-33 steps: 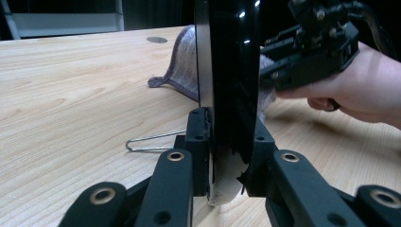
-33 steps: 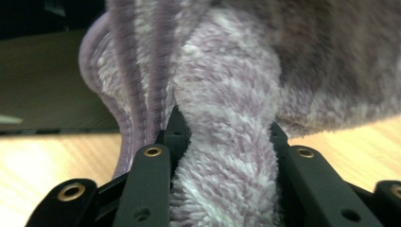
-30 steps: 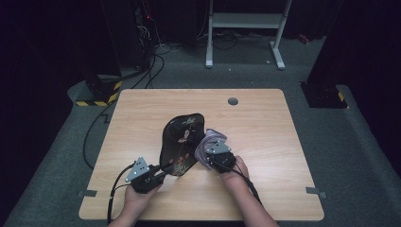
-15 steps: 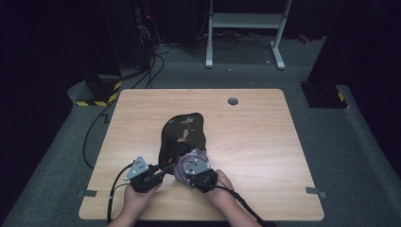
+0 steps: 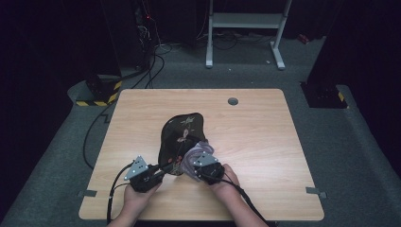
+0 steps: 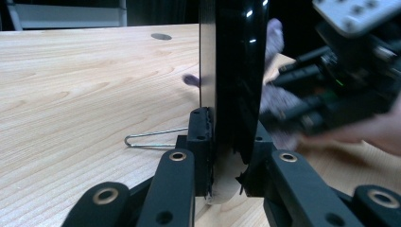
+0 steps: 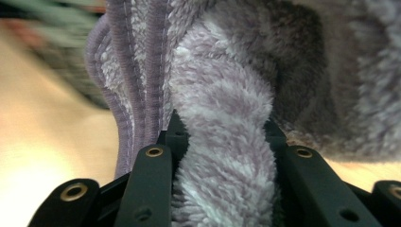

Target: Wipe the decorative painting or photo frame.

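Note:
A dark glossy plate with a flower pattern (image 5: 182, 132) stands tilted up from the table. My left gripper (image 5: 163, 168) is shut on its lower edge. Seen edge-on in the left gripper view, the plate (image 6: 231, 71) rises between the pads of the left gripper (image 6: 229, 163). My right gripper (image 5: 197, 163) is shut on a fluffy purple cloth (image 5: 198, 145) that lies against the plate's lower right side. Bunched folds of the cloth (image 7: 222, 118) sit in the jaws of the right gripper (image 7: 222, 139). The left gripper view also shows the right gripper (image 6: 340, 85) and cloth (image 6: 276, 99) beyond the plate.
The wooden table (image 5: 265, 132) has a round cable hole (image 5: 232, 101) near its far edge. A thin bent wire (image 6: 151, 137) lies on the table just left of the plate. Cables and a white stand's feet are on the floor behind.
My right gripper, with the cloth, swept down and left across the plate toward the person, then came back a little to the right. The left gripper and the plate kept still.

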Demonstrator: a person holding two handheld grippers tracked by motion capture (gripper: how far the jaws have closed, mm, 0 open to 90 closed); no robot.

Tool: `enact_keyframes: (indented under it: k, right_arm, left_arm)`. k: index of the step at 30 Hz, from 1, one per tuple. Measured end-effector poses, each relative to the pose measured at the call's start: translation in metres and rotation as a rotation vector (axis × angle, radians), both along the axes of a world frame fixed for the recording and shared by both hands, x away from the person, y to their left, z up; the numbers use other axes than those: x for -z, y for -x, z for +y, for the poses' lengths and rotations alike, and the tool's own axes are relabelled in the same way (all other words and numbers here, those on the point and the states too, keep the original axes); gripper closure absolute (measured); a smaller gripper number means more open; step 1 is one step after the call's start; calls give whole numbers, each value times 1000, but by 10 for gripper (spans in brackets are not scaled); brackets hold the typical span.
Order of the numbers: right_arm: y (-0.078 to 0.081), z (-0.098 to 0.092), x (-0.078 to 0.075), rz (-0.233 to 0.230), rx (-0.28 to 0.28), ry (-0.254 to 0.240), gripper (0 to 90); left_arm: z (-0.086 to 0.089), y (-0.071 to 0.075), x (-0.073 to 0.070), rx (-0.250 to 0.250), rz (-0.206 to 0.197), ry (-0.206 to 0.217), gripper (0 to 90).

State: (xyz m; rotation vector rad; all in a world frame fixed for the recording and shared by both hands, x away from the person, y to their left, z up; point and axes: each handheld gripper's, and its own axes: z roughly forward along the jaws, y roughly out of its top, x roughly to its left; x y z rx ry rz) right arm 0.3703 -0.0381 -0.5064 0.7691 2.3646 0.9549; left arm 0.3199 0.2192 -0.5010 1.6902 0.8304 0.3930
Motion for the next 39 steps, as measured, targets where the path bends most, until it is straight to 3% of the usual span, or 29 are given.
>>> enact_keyframes:
  k: [3, 5, 10, 15, 30, 35, 39]
  right_arm:
    - [-17, -15, 0, 0, 84, -4, 665]
    - [-27, -23, 1, -29, 134, 31, 666]
    - [-36, -29, 0, -19, 162, 15, 665]
    - [-22, -17, 2, -17, 110, 20, 666]
    - [39, 33, 4, -2, -134, 8, 667]
    - [38, 34, 5, -1, -147, 5, 671]
    - [26, 26, 4, 5, -108, 5, 670]
  left_arm:
    - [0, 0, 0, 0, 2, 2, 777]
    - [0, 0, 0, 1, 3, 4, 777]
    - [0, 0, 0, 1, 6, 9, 776]
    - [0, 0, 1, 0, 7, 12, 775]
    - [0, 0, 1, -4, 10, 16, 779]
    - [0, 0, 1, -6, 10, 17, 778]
    - [0, -1, 1, -10, 11, 16, 777]
